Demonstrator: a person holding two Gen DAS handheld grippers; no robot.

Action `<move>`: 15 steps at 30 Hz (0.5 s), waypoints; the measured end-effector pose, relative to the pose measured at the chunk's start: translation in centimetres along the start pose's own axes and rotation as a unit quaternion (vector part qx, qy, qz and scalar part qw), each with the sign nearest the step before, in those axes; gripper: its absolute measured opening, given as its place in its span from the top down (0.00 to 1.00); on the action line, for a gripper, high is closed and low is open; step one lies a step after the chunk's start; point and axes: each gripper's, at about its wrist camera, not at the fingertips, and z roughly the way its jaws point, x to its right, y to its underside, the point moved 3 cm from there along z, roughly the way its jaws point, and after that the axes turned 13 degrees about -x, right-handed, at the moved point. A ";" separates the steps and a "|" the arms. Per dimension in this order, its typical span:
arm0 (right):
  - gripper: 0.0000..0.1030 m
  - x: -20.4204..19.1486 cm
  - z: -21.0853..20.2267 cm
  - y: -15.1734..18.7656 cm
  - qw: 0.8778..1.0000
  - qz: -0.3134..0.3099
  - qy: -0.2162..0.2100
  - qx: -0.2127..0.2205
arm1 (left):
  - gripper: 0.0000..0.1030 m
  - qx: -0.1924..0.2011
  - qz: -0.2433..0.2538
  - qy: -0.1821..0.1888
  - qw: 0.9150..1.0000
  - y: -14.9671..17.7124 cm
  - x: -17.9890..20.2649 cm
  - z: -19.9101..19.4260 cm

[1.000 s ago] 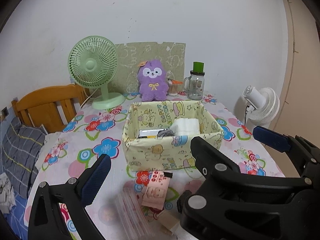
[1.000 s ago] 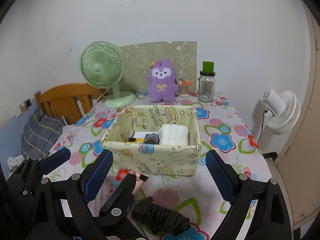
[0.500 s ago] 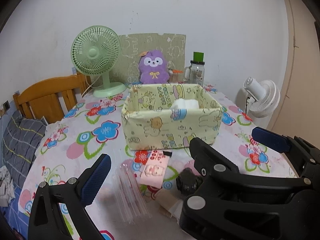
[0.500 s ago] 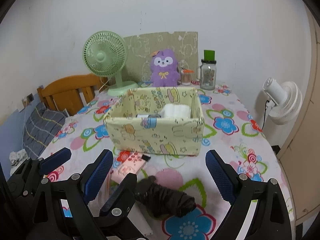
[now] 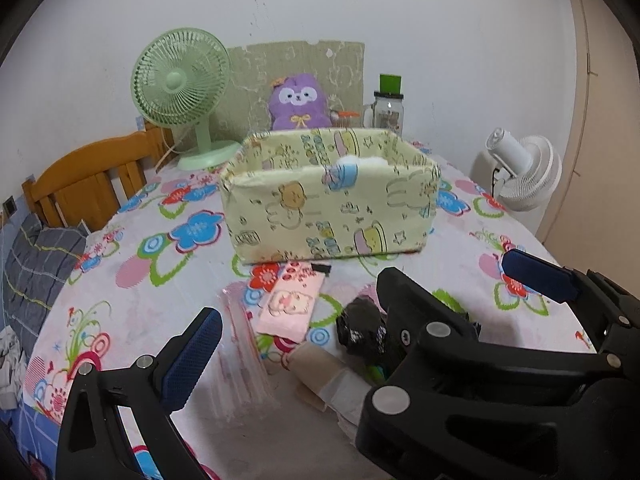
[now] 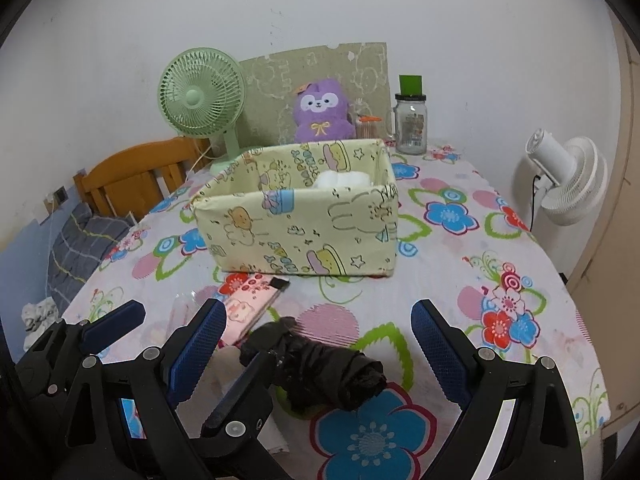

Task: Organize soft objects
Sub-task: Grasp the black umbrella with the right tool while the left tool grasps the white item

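A yellow fabric box [image 5: 332, 200] [image 6: 300, 224] stands mid-table with a white soft item [image 6: 340, 180] inside. In front of it lie a pink pouch [image 5: 290, 306] [image 6: 250, 304], a clear plastic packet [image 5: 240, 360], a beige roll [image 5: 324, 376] and a black rolled bundle [image 6: 320, 372] [image 5: 360, 330]. My left gripper [image 5: 360, 312] is open and empty, low over these items. My right gripper [image 6: 320, 340] is open and empty, its fingers either side of the black bundle and just above it.
A green fan [image 6: 200, 100], a purple plush [image 6: 320, 110] and a glass jar with a green lid [image 6: 410, 124] stand at the table's back. A wooden chair [image 5: 88, 180] is at the left. A white fan [image 6: 568, 180] stands beyond the right edge.
Both grippers have dropped lower and closer to the tabletop. The box now shows more from the side. The black bundle sits nearer between the right fingers.
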 end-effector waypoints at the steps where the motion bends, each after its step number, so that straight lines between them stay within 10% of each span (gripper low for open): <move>1: 0.07 0.2 0.3 0.2 1.000 -0.001 0.000 -0.004 | 0.00 -0.003 -0.001 0.001 1.000 0.2 0.1 0.3; 15: 0.07 1.0 3.3 1.9 0.999 -0.005 -0.005 -0.039 | 0.05 -0.061 -0.003 0.023 0.998 1.9 0.6 3.8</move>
